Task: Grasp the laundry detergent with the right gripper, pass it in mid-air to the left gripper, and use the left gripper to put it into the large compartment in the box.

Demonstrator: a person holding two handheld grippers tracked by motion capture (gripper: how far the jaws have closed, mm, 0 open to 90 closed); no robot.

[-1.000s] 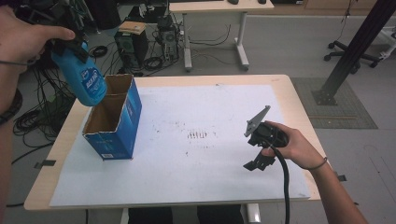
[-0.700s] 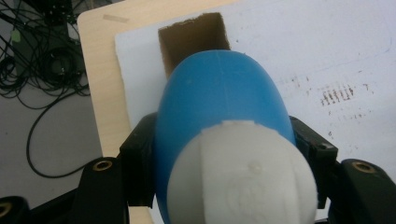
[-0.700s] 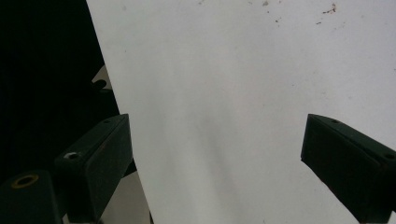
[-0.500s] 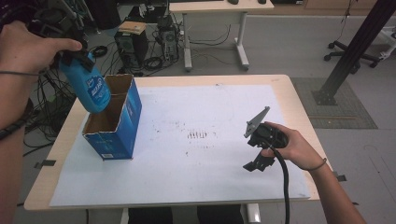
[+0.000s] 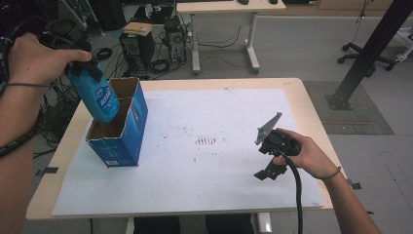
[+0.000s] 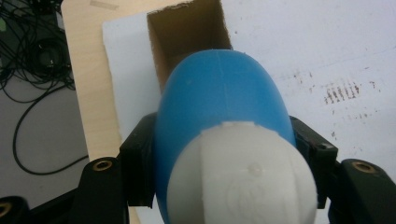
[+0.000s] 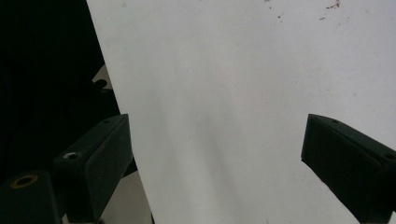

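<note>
While the left gripper (image 6: 224, 186) pinched the rounded blue plastic bottle with the white cap (image 5: 96, 95), both black jaws pressed flat against the bottle's sides, the bottle hung tilted over the open top of the tall blue cardboard box (image 5: 122, 131), base downward and just at the box's mouth. Seen from the left gripper view, the white cap sat nearest the camera and the bottle (image 6: 219, 112) pointed toward the brown inside of the box (image 6: 187, 37). That box stood upright on the large white paper sheet (image 5: 204, 112) covering the light wooden table (image 5: 311, 102), near the sheet's left edge as seen from above. A patch of small dark marks (image 5: 205, 141) lay on the sheet to the right of the box, between it and the right gripper (image 5: 267, 173). Well apart from the box, the right gripper rested low at the sheet's right side in the person's right hand (image 5: 304, 151), jaws spread wide with nothing between them; the right gripper view showed bare white sheet (image 7: 224, 93) between the pads.
</note>
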